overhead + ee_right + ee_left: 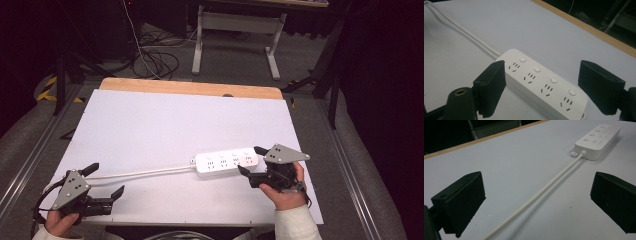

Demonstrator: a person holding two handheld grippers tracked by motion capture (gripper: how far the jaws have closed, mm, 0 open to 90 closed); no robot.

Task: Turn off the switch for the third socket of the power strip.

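A white-topped table (150,120) with a wooden far edge carries a white four-socket power strip (226,163) lying flat toward the right of its near half, sockets and buttons up. From the strip's left end its white cord (145,173) runs leftward across the board toward the near left corner.

The right gripper (251,161) sits at the strip's right end, jaws spread wide to either side of the body, not yet touching as far as the right gripper view shows. The left gripper (105,179) hovers low near the left edge, also wide open, with the cord passing between its jaws.

This looks like the approach before a two-handed pickup: each tool is lined up but nothing is gripped. Next, the right jaws need to close squarely on the strip's long sides, and the left should drop and pinch the thin cord without letting it slip out.

The cord's plug end is cut off at the table's near left, behind the left hand (60,222)
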